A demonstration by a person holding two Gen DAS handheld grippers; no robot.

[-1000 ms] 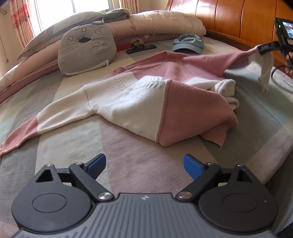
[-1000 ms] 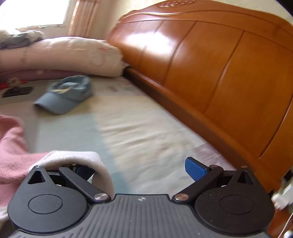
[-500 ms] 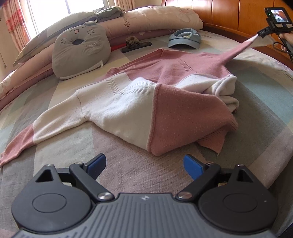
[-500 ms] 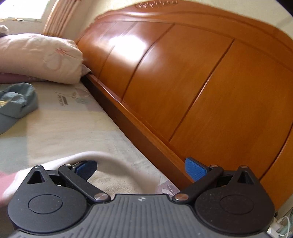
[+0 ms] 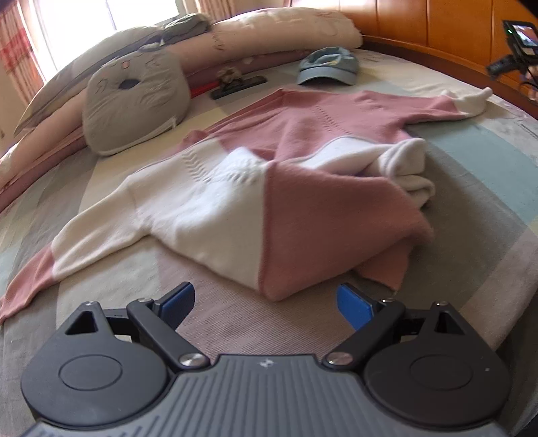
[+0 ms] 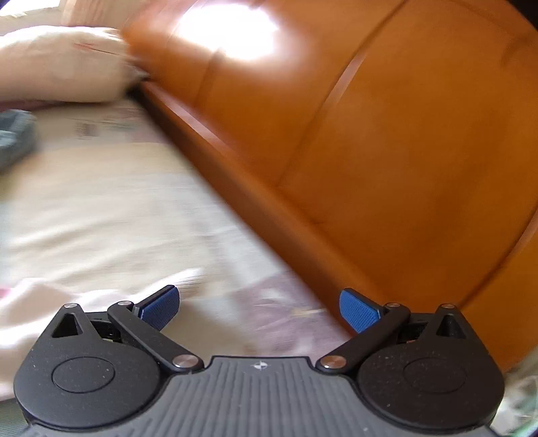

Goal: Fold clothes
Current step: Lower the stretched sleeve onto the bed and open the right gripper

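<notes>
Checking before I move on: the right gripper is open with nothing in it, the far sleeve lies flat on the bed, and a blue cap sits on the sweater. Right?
Not quite. In the left wrist view the blue cap sits on the bed beyond the sweater, not on it. The right gripper is open and empty, and the far sleeve lies flat.

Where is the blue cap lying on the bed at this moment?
In the left wrist view, the blue cap lies far back on the bed, right of centre, just in front of the long pillow and beyond the pink and white sweater.
</notes>
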